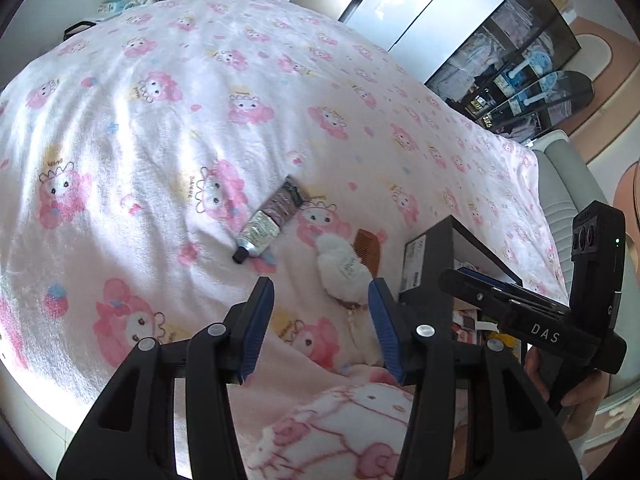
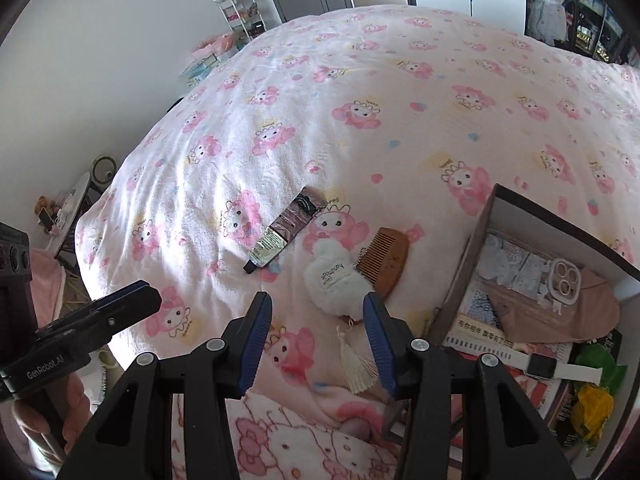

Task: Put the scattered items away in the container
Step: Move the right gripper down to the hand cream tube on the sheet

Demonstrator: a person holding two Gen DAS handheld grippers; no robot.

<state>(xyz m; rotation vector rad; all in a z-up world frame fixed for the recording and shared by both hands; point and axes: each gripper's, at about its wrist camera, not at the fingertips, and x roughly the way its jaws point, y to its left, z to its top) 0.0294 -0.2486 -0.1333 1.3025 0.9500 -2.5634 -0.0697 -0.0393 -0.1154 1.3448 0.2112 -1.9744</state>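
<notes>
On the pink cartoon bedsheet lie a hand-cream tube, a white fluffy pouch with a cream tassel, and a wooden comb. A dark open box stands to their right and holds a phone case, a smartwatch and other things. My left gripper hovers open just short of the pouch. My right gripper is also open, with the pouch beyond its right finger. Neither holds anything.
A folded pink cat-print blanket lies under both grippers at the near edge. The bedsheet stretches far and left. A small side table and a wire shelf stand by the wall. A pale chair is beyond the box.
</notes>
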